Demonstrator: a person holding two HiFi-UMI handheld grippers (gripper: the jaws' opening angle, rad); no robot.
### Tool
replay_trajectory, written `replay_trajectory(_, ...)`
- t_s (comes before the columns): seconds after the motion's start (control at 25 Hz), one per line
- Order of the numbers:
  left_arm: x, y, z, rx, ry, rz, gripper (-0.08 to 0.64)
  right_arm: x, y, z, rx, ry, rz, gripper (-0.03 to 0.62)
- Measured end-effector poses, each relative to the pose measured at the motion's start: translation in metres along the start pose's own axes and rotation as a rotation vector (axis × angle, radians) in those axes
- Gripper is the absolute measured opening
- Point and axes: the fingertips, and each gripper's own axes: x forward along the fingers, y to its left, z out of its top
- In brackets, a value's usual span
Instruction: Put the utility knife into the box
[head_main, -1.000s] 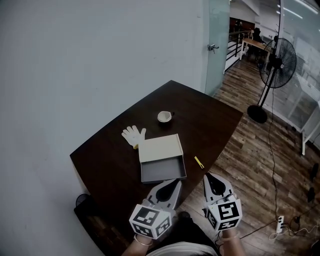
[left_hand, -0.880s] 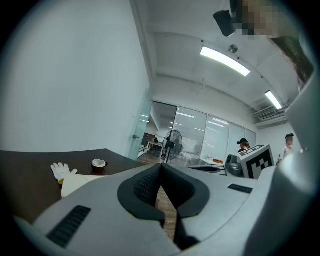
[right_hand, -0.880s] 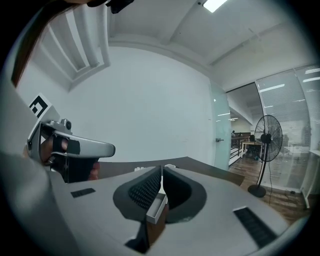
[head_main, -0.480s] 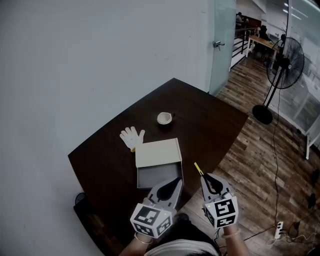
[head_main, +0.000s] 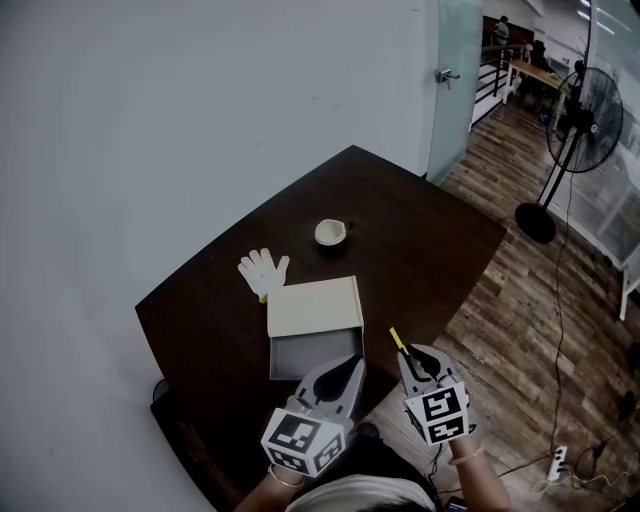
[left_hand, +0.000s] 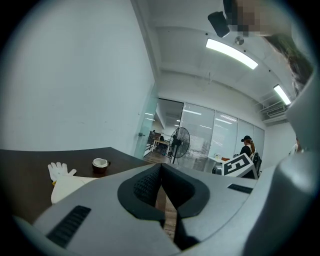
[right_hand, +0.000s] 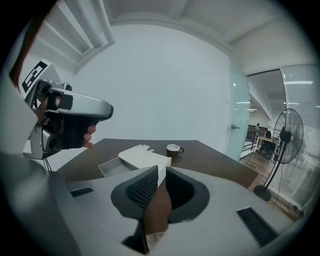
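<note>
Nothing's done yet, as far as the views show. The utility knife (head_main: 398, 340) lies flat on the table (head_main: 430, 240) nr its front-right edge, to the right of the box (head_main: 300, 358) and apart from it. The box base is open and bare inside, w/ its cream lid (head_main: 315, 305) at the far side, touching or overlapping, can't tell which. Your right gripper (head_main: 410, 354) hangs just short of the knife's near end, apparently not touching. Its own view shows the jaws only a narrow slit apart w/ nothing between them, just table and box beyond; the knife doesn't show there. Your left gripper (head_main: 352, 364) hovers over the box's near edge, jaw tips together, empty. So by my read it's all still to do: widen the right jaws, get them around the knife body, lift, carry left over the grey base, let go. The knife is thin and flat, so expect a low approach. It's also close to the table edge, so a nudge could push it off. The glove (head_main: 262, 270) and cup (head_main: 330, 233) sit further back, out of the way. Writing: none I can read. No brand on box, lid or knife at this res, only b/w square markers on the gripper cubes.
</note>
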Motion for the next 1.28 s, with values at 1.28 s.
replay_trajectory(1.28, 0.065, 0.048, -0.018, -0.076, 0.057, 0.106, 0.018, 0.11, -0.047, -0.116, -0.064, 0.299, 0.105, 0.098)
